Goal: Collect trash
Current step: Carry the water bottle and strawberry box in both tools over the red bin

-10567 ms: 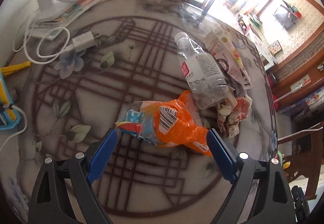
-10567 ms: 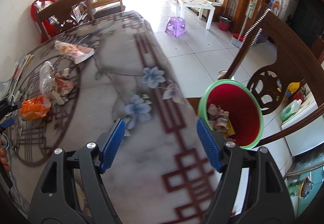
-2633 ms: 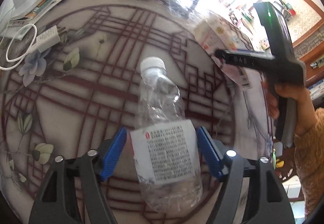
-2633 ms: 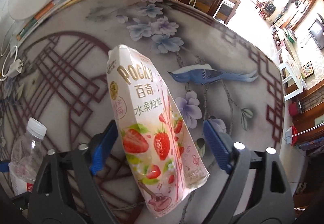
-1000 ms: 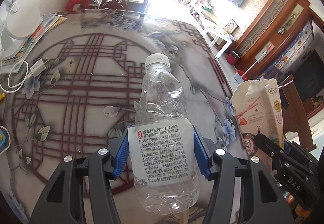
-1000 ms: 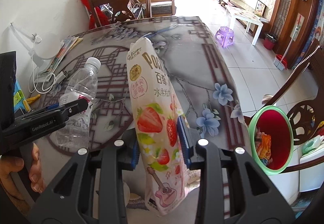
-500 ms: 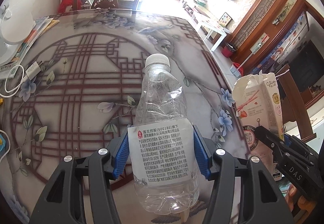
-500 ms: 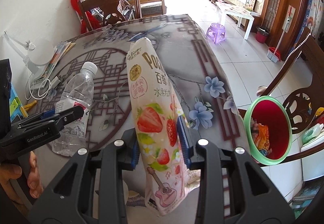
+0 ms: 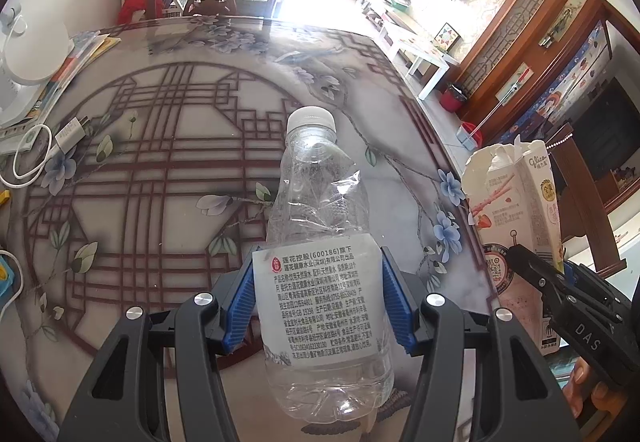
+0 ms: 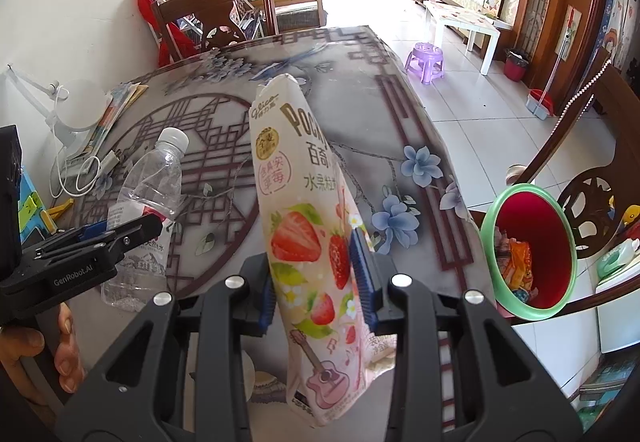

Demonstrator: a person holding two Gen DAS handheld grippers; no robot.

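Lifted off table since earlier: clear plastic water bottle (image 9: 320, 274) clamped in left gripper (image 9: 318, 306); pink strawberry Pocky box (image 10: 312, 242) clamped in right gripper (image 10: 318, 282).

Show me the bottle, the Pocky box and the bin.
bottle (image 9: 316, 306), left wrist view, on its label.
Pocky box (image 10: 304, 226), right wrist view, on the big strawberry.
bin (image 10: 490, 238), right wrist view, on its green rim.

The counter (image 9: 168, 146) is grey marble print with dark red lattice lines and blue flowers. The clear water bottle (image 9: 320, 242) has a white cap and a white label with black print. The Pocky box (image 10: 316, 242) is pale pink with red strawberries and a pink guitar. The bin (image 10: 490, 242) is green outside, red inside. Both claws have blue pads (image 9: 394, 302) on black frames.
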